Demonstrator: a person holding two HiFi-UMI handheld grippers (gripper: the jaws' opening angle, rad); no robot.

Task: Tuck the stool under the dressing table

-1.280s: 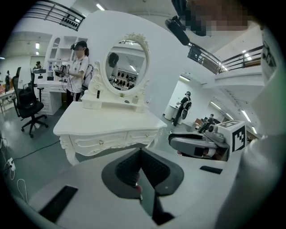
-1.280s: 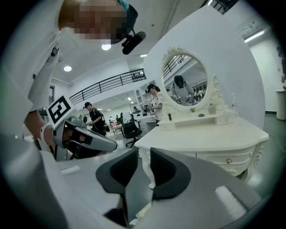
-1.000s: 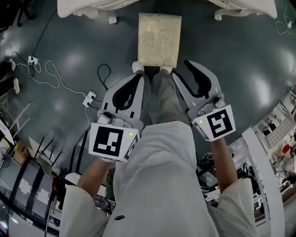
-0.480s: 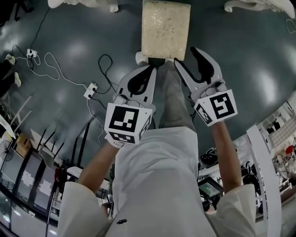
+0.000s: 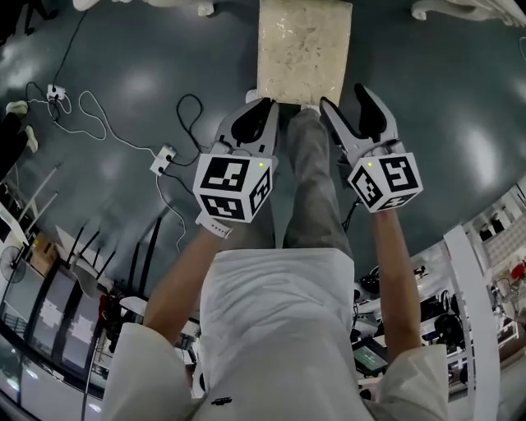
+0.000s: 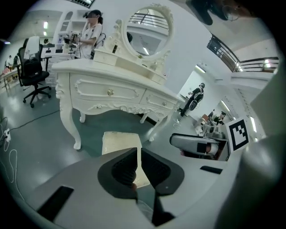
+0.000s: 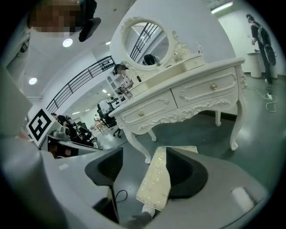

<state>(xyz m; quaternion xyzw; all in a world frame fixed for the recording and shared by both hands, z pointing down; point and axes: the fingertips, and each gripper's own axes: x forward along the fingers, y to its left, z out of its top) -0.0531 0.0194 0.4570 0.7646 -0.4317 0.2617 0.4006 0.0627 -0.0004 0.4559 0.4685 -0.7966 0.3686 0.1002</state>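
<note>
While both of my tools hang low over the floor (image 5: 123,66), the stool (image 5: 304,49) lies straight ahead of them, its long axis running away from me toward the dressing table (image 6: 111,91). Off to the left, loose cables (image 5: 99,123) and a power strip (image 5: 163,158) trail over the floor, well clear of that path. My left hand-held gripper (image 5: 261,105) is clenched on nothing, its tip just short of the stool's near left corner. Between the two tools my own leg (image 5: 311,181) reaches to the stool's near edge. My right hand-held gripper (image 5: 349,100) has just been opening its jaws. They stand apart, and the seat's near right corner shows between them but is not pinched. Both tools look about equally near. I judge the coming move to be a straight push along that axis, so the stool slides between the table's front legs (image 5: 200,8). A skewed shove could knock a corner against one of them. How far the seat already sits under the top, I cannot tell.
</note>
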